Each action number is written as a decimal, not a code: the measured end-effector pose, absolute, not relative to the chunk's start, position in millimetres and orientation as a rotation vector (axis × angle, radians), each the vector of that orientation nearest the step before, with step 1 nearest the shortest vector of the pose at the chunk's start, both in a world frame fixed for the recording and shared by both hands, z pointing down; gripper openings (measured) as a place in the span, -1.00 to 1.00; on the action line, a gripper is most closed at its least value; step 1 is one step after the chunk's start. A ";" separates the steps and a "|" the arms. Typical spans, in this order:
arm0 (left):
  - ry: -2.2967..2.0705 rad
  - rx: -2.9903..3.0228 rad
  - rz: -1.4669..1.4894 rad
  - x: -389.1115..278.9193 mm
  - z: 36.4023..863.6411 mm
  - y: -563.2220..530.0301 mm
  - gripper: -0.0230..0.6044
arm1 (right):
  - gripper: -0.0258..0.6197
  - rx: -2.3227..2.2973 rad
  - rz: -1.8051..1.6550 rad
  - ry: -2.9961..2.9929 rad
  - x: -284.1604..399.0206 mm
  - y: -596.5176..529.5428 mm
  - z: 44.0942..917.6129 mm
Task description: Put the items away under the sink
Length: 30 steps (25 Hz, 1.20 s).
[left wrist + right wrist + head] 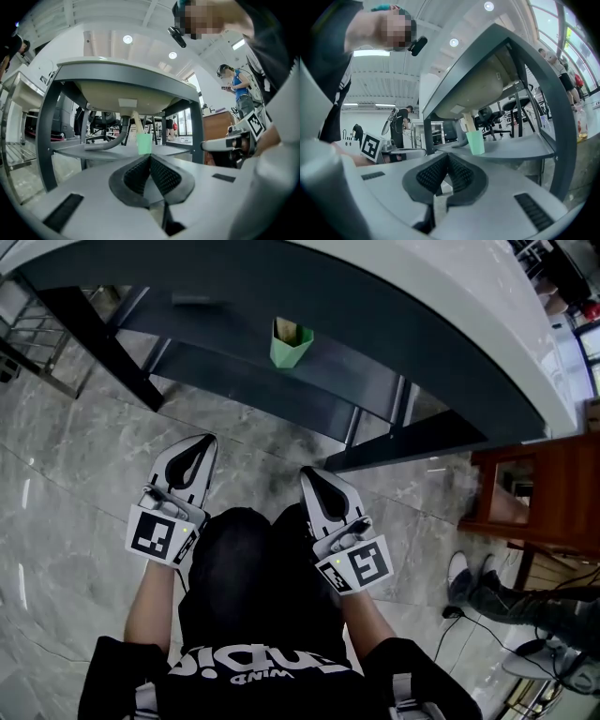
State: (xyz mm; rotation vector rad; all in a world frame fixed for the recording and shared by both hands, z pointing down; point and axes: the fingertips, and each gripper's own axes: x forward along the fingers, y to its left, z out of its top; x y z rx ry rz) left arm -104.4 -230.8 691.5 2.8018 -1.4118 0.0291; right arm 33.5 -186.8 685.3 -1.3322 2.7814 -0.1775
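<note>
Upright on the grey shelf beneath the sink basin, on the far side: green cup, pale stick-like item leaning inside. Near side, over the marble floor: left gripper and right gripper, both pinched fully closed, empty, well apart from the cup.

Green cup: pale mint, tapered, open-topped, upright on dark grey shelf directly beneath sink basin. Beige stick inside cup, leaning, upper end above rim.
</note>
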 end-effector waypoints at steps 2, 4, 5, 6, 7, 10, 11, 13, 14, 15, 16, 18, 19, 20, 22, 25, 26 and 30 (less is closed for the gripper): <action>-1.377 2.818 0.060 -102.9 675.4 -232.7 -0.86 | -0.86 -1.323 -0.197 2.800 28.5 -189.1 668.2; -1.327 2.817 0.074 -103.1 648.2 -231.8 -0.86 | -0.86 -1.302 -0.240 2.827 19.4 -188.5 644.3; -1.309 2.811 0.088 -103.8 632.0 -228.9 -0.86 | -0.86 -1.286 -0.268 2.843 14.0 -185.3 629.2; -1.296 2.801 0.106 -104.9 613.8 -224.7 -0.86 | -0.86 -1.265 -0.298 2.858 8.6 -180.2 611.0; -1.284 2.788 0.122 -105.7 592.8 -219.8 -0.86 | -0.86 -1.242 -0.325 2.871 3.8 -174.4 589.3; -1.234 2.765 0.142 -103.9 516.1 -206.8 -0.86 | -0.86 -1.193 -0.365 2.896 -3.9 -163.7 511.1; -1.222 2.762 0.154 -103.3 489.3 -203.4 -0.86 | -0.86 -1.189 -0.374 2.897 -5.1 -161.9 483.8; -1.197 2.770 0.148 -104.3 437.8 -196.6 -0.86 | -0.86 -1.193 -0.395 2.893 -7.4 -158.5 430.6; -1.179 2.770 0.125 -105.0 412.8 -193.4 -0.86 | -0.86 -1.194 -0.398 2.892 -8.9 -157.4 404.3; -1.163 2.763 0.104 -105.4 388.6 -190.0 -0.86 | -0.86 -1.195 -0.395 2.893 -10.6 -155.9 378.2; -1.149 2.752 0.090 -105.6 365.5 -185.5 -0.86 | -0.86 -1.198 -0.394 2.896 -12.1 -153.1 353.3; -1.123 2.724 0.087 -107.8 323.8 -173.0 -0.86 | -0.86 -1.210 -0.415 2.902 -15.3 -144.5 309.8; -1.112 2.717 0.099 -110.4 305.4 -167.1 -0.86 | -0.86 -1.216 -0.427 2.903 -17.2 -140.9 290.9; -1.101 2.718 0.122 -113.5 288.9 -163.1 -0.86 | -0.86 -1.222 -0.436 2.899 -19.0 -139.2 273.7; -1.072 2.732 0.177 -117.5 261.8 -160.8 -0.86 | -0.86 -1.244 -0.448 2.877 -18.6 -140.3 244.1; -1.034 2.727 0.184 -115.6 234.6 -159.0 -0.86 | -0.86 -1.293 -0.446 2.854 -9.6 -138.8 215.5; -1.026 2.735 0.172 -114.3 227.8 -159.0 -0.86 | -0.86 -1.306 -0.435 2.854 -7.5 -138.7 210.9; -1.006 2.786 0.125 -105.0 207.9 -169.6 -0.86 | -0.86 -1.350 -0.447 2.811 -0.4 -151.1 204.5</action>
